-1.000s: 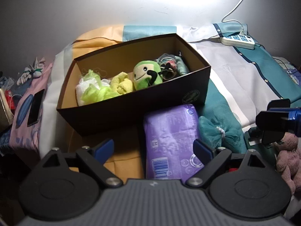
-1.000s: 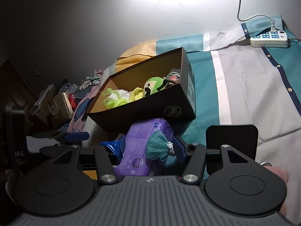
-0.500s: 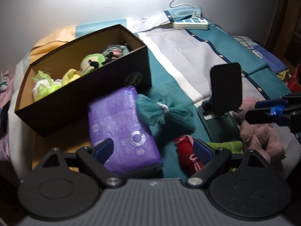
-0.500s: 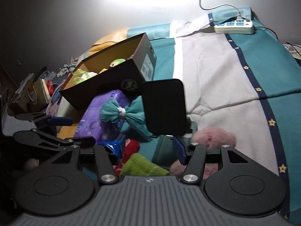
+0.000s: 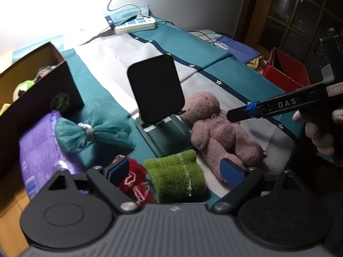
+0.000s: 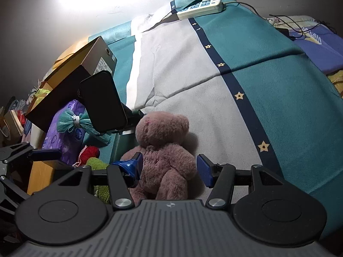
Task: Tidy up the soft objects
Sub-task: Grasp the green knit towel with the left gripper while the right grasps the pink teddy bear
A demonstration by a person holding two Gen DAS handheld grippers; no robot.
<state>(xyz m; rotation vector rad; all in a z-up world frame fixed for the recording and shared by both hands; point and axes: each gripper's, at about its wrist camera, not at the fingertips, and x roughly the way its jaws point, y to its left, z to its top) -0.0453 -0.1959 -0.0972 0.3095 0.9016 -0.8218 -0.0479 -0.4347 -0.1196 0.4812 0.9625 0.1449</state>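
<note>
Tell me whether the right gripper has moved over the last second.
Yes. The right gripper has swung right, away from the brown box and purple pack, and now stands open around the pink teddy bear.

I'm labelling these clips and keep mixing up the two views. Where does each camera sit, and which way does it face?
Left wrist: on the left gripper, looking along its open fingers at the green towel; the person's right hand shows.
Right wrist: on the right gripper, facing the pink teddy bear between open fingers; the left gripper's fingers show.
Shared: bear, phone on stand, brown box, power strip.
</note>
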